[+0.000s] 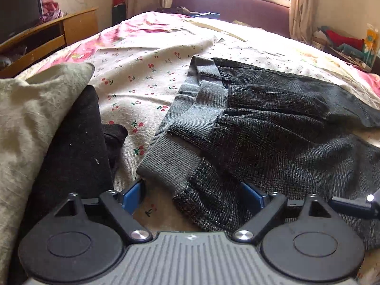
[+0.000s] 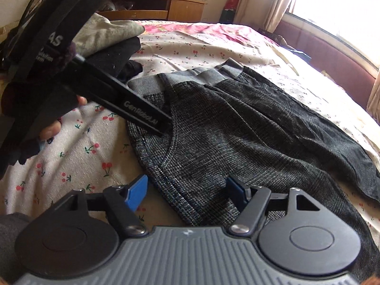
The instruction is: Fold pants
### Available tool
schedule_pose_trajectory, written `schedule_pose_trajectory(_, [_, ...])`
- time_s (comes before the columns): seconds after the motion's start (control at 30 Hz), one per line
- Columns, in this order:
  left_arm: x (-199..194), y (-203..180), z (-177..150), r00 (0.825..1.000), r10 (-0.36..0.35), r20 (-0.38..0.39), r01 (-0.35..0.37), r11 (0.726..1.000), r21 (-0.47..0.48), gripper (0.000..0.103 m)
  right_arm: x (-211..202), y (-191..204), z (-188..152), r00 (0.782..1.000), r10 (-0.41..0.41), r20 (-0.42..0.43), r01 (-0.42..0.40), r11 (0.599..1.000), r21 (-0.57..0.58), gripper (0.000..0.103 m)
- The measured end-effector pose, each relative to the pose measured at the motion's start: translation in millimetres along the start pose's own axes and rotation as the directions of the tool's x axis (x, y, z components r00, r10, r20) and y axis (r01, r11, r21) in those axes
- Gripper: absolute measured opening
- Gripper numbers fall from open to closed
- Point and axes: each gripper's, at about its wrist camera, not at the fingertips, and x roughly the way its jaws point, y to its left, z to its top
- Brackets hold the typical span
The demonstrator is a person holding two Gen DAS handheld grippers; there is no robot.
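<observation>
1. Grey checked pants (image 1: pixel 273 128) are laid on the bed (image 1: pixel 142 90), waistband far-left, legs running right.
2. Folded clothes (image 1: pixel 59 128) are stacked left.
3. Left gripper (image 1: pixel 192 196) and right gripper (image 2: pixel 187 191): jaws spread astride the pants' near edge.

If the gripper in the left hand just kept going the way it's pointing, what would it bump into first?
Most likely the grey ribbed waistband of the dark grey checked woven pants on the cherry-print bedsheet; the left gripper already straddles that corner, jaws open.
</observation>
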Motion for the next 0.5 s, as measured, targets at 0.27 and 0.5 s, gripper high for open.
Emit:
schedule_pose_trajectory(0.27, [-9,15,8,0.999,-0.035,0.019,0.036,0.998,-0.052,0.056,9,0,3,1.000,0.013,-0.002,-0.013,1.000,0.015,0.044])
schedule_pose_trajectory(0.5, [-39,25,6,0.987,-0.139,0.080,0.145,0.987,-0.072,0.036,-20,-29,15,0.996,0.081,0.047,-0.088,0.976,0.197,0.027])
